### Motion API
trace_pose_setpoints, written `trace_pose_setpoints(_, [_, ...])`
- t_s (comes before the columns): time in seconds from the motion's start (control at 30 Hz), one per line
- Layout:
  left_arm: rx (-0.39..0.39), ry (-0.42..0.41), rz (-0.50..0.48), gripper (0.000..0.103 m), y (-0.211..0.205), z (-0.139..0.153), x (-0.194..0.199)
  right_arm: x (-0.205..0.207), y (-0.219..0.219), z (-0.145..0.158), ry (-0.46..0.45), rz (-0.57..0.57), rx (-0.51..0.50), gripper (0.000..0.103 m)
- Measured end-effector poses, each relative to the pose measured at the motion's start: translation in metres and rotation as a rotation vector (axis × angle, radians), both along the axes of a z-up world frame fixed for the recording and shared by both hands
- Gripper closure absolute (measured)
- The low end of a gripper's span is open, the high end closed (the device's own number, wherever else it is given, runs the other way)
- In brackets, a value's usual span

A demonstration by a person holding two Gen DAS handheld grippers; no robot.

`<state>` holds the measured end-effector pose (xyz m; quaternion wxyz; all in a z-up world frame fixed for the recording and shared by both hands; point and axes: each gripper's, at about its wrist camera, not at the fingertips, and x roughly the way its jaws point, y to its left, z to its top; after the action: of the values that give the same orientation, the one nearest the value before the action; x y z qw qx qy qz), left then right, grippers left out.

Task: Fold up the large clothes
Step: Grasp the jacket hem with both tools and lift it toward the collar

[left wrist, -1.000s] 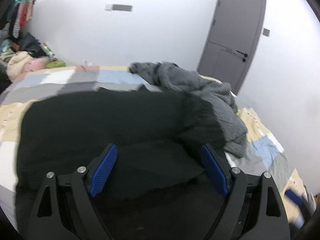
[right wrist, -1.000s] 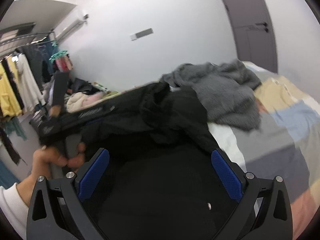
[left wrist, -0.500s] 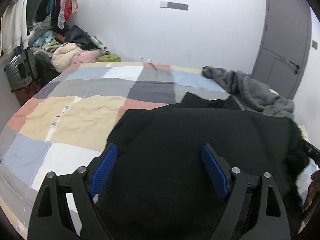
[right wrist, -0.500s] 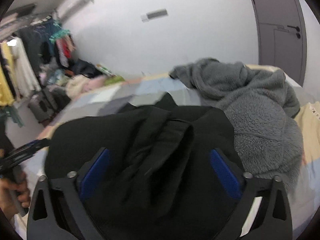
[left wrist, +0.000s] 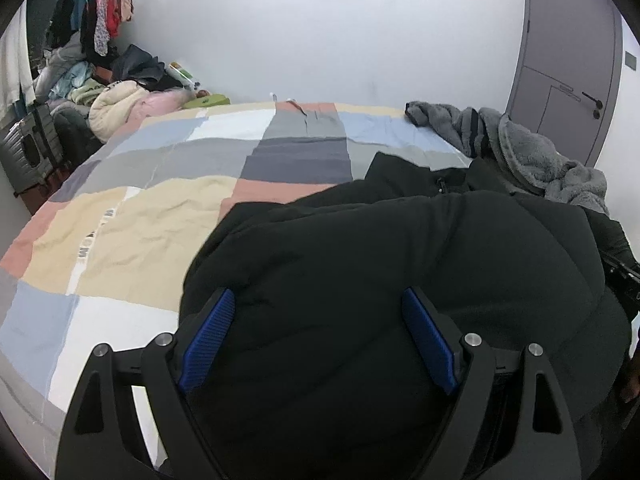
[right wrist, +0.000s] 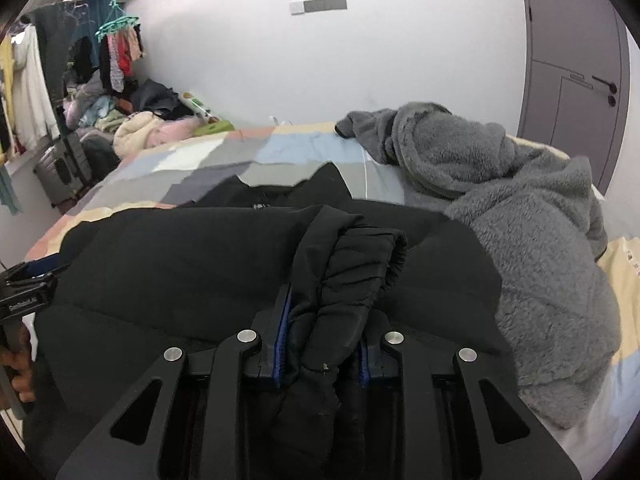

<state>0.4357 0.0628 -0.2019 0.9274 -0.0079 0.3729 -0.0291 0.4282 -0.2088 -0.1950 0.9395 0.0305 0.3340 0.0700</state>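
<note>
So, going from left to right:

Clothes pile (left wrist: 120, 96): far off at the left, by the wall, past the bed's far corner.
Bed (left wrist: 132, 216): big, with a cover of colored blocks — cream, pink, gray, blue and white. The left part of it is bare.
Black coat (left wrist: 400, 288): big and puffy. It lies on the right part of the bed, near the front edge.
Left hand-held gripper (left wrist: 318, 340): its jaws are wide apart. The blue pads (left wrist: 208, 336) sit low over the black coat, one on each side of a puffy part. They do not squeeze it.
Black sleeve (right wrist: 352, 264): a thick roll of the coat — it lies on top of the coat's body, and its near end runs down between the right jaws.
Right hand-held gripper (right wrist: 322, 350): its jaws are narrow and closing. The pads press on the black sleeve from both sides.
Gray fleece (right wrist: 520, 216): fuzzy and bunched up on the bed, just to the right of the black coat and touching it.
Door (left wrist: 568, 60): gray, in the wall at the far right.
</note>
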Motion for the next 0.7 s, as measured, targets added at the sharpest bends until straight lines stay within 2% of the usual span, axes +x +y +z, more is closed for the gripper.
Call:
trace_pose_setpoints(0.27, [-0.006, 0.040, -0.005, 0.017, -0.006, -0.019, 0.017, 0.016, 0.006, -0.032, 0.017, 0.003, -0.012, 0.078])
trace_pose_setpoints(0.37, [-0.011, 0.039, 0.004, 0.017, -0.005, -0.017, 0.017, 0.018, 0.003, -0.033, 0.037, 0.006, -0.006, 0.078])
trace_pose_setpoints(0.47, [-0.027, 0.030, 0.007, 0.017, 0.001, -0.008, 0.007, 0.010, -0.004, -0.026, 0.052, 0.014, 0.049, 0.077])
trace_pose_setpoints(0.57, [-0.010, 0.006, 0.004, 0.016, 0.013, 0.004, -0.013, -0.006, -0.010, -0.013, 0.049, 0.032, 0.105, 0.067])
trace_pose_setpoints(0.63, [-0.019, -0.006, 0.001, 0.016, 0.026, 0.011, -0.031, -0.025, -0.013, -0.001, 0.030, 0.044, 0.129, 0.053])
trace_pose_setpoints(0.7, [-0.042, -0.020, 0.034, 0.016, 0.044, 0.021, -0.057, -0.045, -0.016, 0.007, 0.005, 0.051, 0.147, 0.046])
